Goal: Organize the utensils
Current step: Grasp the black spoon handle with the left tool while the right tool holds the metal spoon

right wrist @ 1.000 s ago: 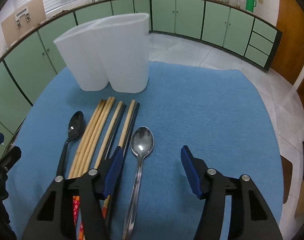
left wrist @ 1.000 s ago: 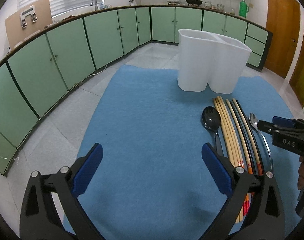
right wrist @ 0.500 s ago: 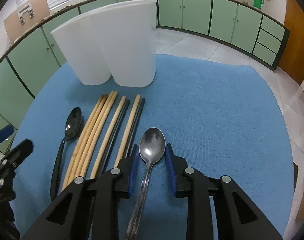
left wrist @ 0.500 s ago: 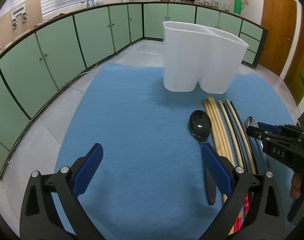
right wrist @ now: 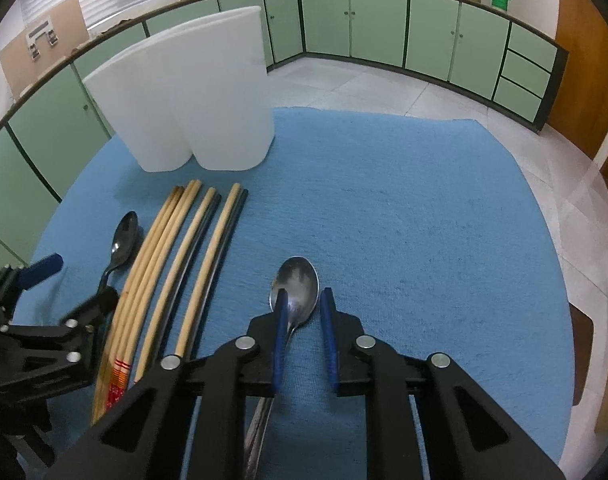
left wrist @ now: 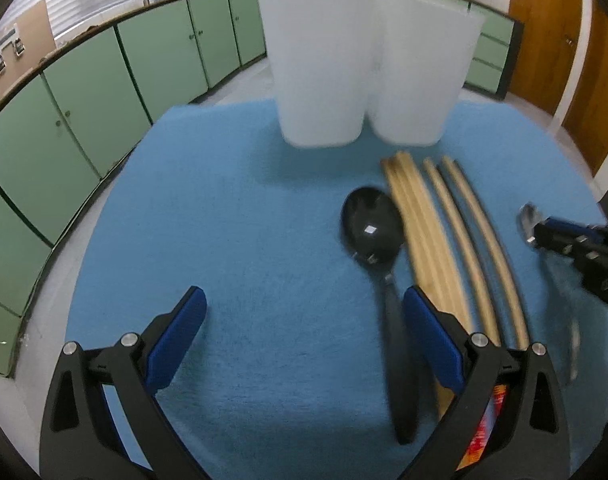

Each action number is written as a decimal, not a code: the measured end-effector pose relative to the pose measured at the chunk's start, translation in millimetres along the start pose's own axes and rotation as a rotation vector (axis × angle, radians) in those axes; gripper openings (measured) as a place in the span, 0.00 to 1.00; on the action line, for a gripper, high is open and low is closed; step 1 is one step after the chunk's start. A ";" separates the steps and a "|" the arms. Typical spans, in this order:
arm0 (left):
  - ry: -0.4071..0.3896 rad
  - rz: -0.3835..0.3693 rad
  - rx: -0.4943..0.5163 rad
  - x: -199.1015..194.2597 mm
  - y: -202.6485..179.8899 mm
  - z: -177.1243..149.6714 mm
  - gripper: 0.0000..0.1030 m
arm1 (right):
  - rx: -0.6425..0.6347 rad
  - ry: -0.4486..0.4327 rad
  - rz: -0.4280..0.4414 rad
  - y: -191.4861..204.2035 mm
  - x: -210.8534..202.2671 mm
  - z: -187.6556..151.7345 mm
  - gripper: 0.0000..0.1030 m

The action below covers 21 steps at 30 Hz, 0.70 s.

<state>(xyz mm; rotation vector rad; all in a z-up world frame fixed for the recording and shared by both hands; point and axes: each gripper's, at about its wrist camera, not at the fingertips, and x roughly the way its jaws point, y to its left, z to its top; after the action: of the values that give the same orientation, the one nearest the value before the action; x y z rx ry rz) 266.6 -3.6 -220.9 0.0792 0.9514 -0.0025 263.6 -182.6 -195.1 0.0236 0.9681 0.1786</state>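
A: Gripping anything with the right gripper (right wrist: pixel 304 293)?

B: Having just been closing, jaws now narrow, straddling the metal spoon (right wrist: pixel 297 276) where bowl meets handle. Touching it with one pad; still showing a strip of blue cloth (right wrist: pixel 404 220) beside the other. So not yet clamping, going by the right wrist view.

A: And lying where, that spoon?

B: Resting flat on the cloth on the near side of the white holder (right wrist: pixel 191 112), well apart from it, bowl pointing toward it.

A: Doing what with the left gripper (left wrist: pixel 302 294)?

B: Hovering wide open and holding nothing, also on the near side of the holder. Straddling the black spoon (left wrist: pixel 372 228) handle, which is passing just inside one finger.

A: Sitting where, the rest?

B: Lying in a row with tips just short of the holder's base: chopsticks (right wrist: pixel 171 252), pale and dark, side by side. Lying between the two spoons, black spoon alongside the outermost pale stick. Standing upright, the holder, with two compartments, at the far edge of the cloth.
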 end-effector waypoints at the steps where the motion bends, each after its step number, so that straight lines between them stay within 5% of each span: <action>1: 0.001 -0.011 -0.013 0.8 2.7 -0.2 0.94 | 0.000 -0.002 0.001 -0.1 0.3 0.1 0.16; 6: 0.001 0.013 -0.033 1.2 16.4 1.5 0.94 | -0.024 -0.007 0.018 -2.8 -3.6 -9.4 0.17; 12: 0.004 0.002 -0.040 -2.2 22.4 2.7 0.94 | 0.004 0.004 0.070 -6.9 -9.4 -15.3 0.41; 21: -0.025 -0.024 -0.038 -11.1 14.6 2.0 0.93 | 0.039 0.011 0.061 -4.8 -2.8 -11.9 0.44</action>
<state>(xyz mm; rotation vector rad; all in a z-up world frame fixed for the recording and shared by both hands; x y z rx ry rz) 262.3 10.5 -209.7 0.0322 0.9267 -0.0077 253.0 -188.5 -199.9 0.0880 0.9825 0.2161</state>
